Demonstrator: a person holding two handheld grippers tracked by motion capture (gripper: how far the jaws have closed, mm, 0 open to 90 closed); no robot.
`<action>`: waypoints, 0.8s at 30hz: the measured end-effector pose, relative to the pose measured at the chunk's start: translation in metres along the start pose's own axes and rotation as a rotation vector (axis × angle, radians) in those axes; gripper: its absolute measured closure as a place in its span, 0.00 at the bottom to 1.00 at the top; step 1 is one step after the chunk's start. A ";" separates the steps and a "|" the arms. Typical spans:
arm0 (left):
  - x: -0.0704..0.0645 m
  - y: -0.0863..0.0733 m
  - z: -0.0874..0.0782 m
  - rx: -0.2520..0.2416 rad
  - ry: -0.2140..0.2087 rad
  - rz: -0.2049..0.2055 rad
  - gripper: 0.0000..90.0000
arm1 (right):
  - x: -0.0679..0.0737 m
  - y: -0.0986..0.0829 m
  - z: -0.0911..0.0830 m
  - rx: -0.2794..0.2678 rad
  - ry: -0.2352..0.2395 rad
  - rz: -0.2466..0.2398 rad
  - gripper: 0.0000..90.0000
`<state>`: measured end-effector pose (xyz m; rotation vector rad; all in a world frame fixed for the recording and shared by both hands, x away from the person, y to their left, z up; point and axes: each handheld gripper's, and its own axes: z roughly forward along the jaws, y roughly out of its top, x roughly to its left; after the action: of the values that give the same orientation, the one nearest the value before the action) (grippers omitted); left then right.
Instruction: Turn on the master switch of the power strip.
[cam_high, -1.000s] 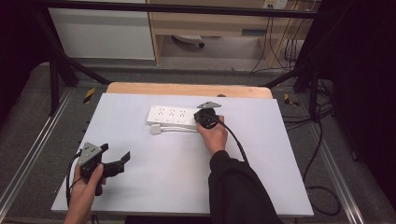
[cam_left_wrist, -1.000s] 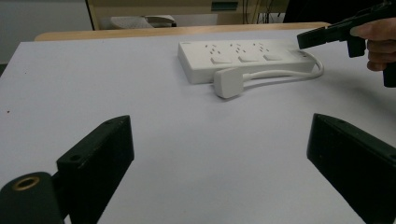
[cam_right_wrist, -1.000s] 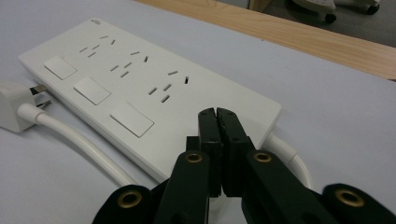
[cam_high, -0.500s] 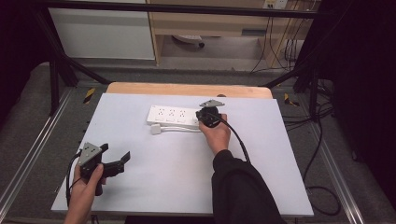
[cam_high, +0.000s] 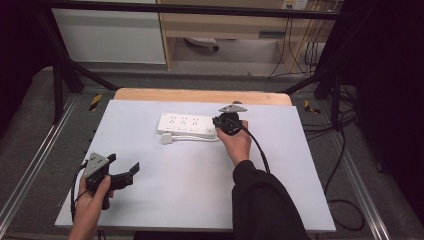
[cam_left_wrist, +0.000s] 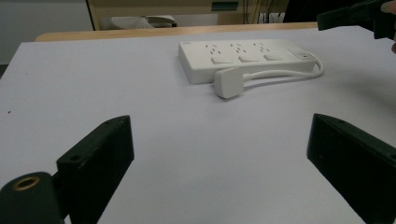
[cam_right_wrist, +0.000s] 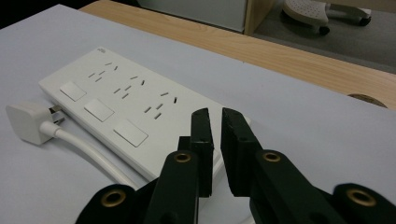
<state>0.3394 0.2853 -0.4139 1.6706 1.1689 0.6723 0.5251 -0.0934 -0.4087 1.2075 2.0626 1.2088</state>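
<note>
A white power strip with three outlets lies flat at the table's far middle. Its white plug rests unplugged on the table by the strip's near side, joined by a white cord. My right gripper hovers at the strip's right end. In the right gripper view this gripper is shut with only a thin slit and nothing between, above the strip and right of the plug. My left gripper rests near the front left corner, wide open and empty. The left gripper faces the strip and plug.
The pale blue table top has a bare wooden strip along its far edge. Black frame bars stand at both sides. Cables hang off the right. A chair base sits on the floor beyond.
My right gripper has drifted slightly to the right and farther away at the strip's end. The left gripper, strip and plug have stayed put.
</note>
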 end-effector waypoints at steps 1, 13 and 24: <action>0.000 0.000 0.000 -0.001 0.000 -0.001 0.08 | -0.001 0.000 -0.001 -0.002 0.005 0.005 0.90; 0.001 0.000 0.000 0.001 0.004 0.002 0.08 | -0.013 0.005 -0.022 -0.007 0.008 0.050 0.56; 0.001 -0.001 0.000 0.001 0.008 -0.001 0.08 | -0.021 0.009 -0.037 0.009 0.011 0.097 0.23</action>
<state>0.3391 0.2860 -0.4143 1.6690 1.1756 0.6782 0.5124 -0.1261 -0.3833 1.3215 2.0409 1.2535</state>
